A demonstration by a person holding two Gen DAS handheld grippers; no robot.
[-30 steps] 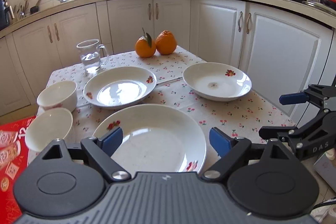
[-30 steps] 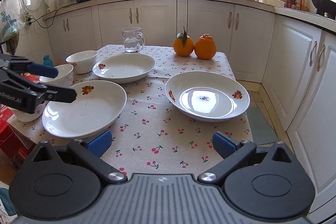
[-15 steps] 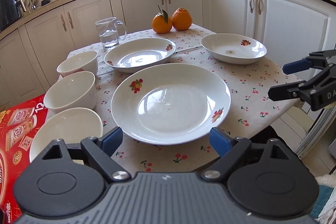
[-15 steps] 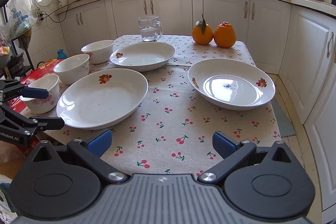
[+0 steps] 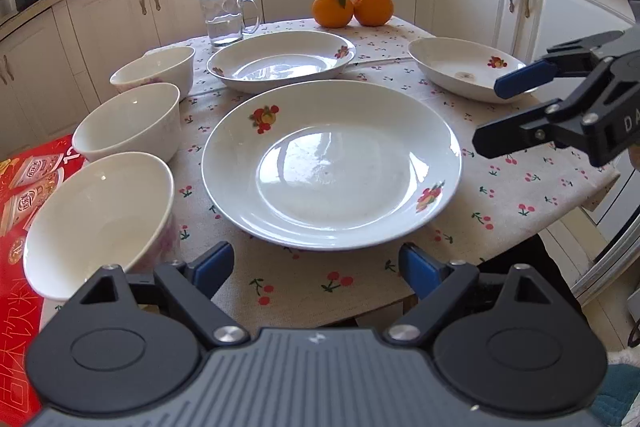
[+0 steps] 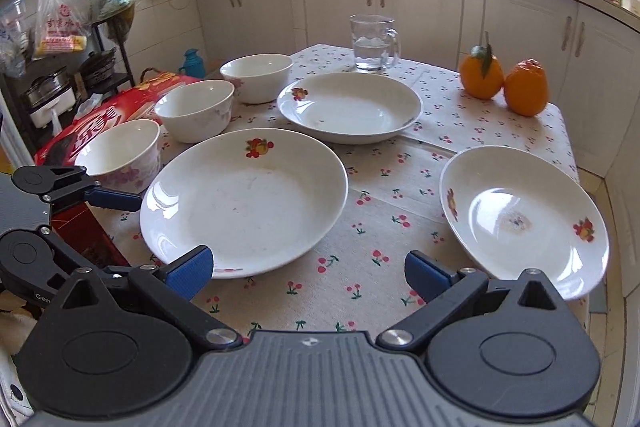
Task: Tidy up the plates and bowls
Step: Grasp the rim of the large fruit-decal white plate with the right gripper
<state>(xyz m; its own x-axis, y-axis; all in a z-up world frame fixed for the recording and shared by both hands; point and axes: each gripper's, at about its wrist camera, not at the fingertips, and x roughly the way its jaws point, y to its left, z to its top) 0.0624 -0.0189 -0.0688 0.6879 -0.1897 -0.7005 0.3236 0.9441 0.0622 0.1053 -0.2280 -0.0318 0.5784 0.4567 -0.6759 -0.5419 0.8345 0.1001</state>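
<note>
Three white plates with fruit prints lie on a cherry-print tablecloth: a near plate (image 5: 332, 163) (image 6: 244, 199), a far plate (image 5: 280, 61) (image 6: 350, 107) and a right plate (image 5: 466, 69) (image 6: 524, 223). Three white bowls stand in a row along the left edge: near (image 5: 100, 219) (image 6: 118, 155), middle (image 5: 130, 123) (image 6: 195, 109) and far (image 5: 154, 69) (image 6: 256, 77). My left gripper (image 5: 316, 269) is open and empty, just in front of the near plate. My right gripper (image 6: 308, 273) is open and empty, between the near and right plates.
A glass mug of water (image 5: 224, 17) (image 6: 372, 43) and two oranges (image 5: 352, 5) (image 6: 504, 79) stand at the table's far end. A red printed box (image 5: 20, 195) (image 6: 116, 111) sits left of the table. White cabinets surround the table.
Both grippers have drawn back and shifted left, so the table shows from a new angle and all three bowls are in view. Both stay open and empty.
</note>
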